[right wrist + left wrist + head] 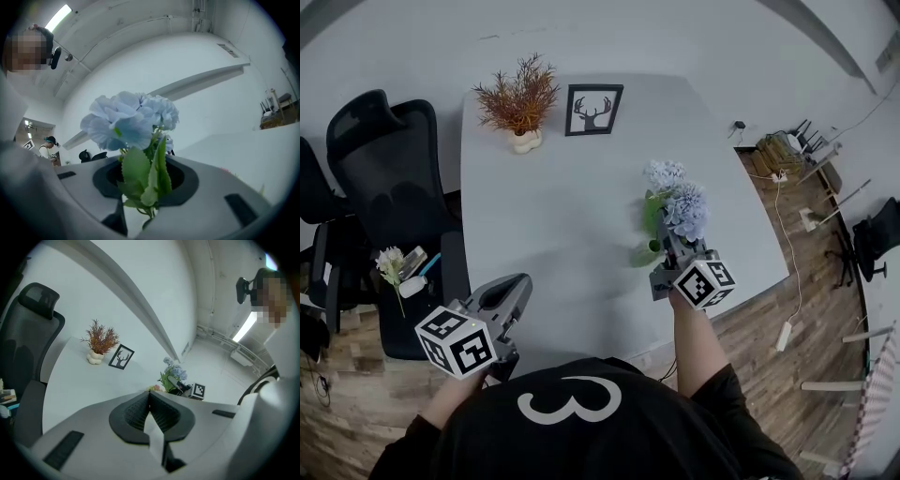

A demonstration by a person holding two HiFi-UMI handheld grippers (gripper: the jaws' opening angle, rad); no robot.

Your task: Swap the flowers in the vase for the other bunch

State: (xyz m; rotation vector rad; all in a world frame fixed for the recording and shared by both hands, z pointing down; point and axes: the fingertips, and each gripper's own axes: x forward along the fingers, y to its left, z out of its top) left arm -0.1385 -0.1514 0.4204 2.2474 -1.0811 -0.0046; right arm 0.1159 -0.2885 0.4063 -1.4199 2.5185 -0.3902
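While the right tongs (pixel 673 246) hang over the right half of the white bench (pixel 553 216), they are closed on the green stems of a bunch of pale blue flowers (pixel 678 202). In the right gripper view the stems run down between the two jaws and the broad leaves and blue heads (pixel 126 119) rise straight in front of them. The bunch stands roughly upright. Whether its lower end touches the bench is hard to say, since the tongs and leaves cover that spot from above.

The left tongs (pixel 523 281) sit at the near left edge of the bench, well apart from the bunch, with the jaws brought together tip to tip and nothing between them (pixel 150 394).

At the far end of the bench a lumpy white vase (pixel 525 142) holds russet, feathery sprigs (pixel 518 94), and just beside it on the right stands a black-framed picture of a stag's head (pixel 592 110).

Left of the bench is a black office chair (pixel 384 150). Nearer the person on that side, a single white flower (pixel 391 262) lies on a dark seat among a few small items.
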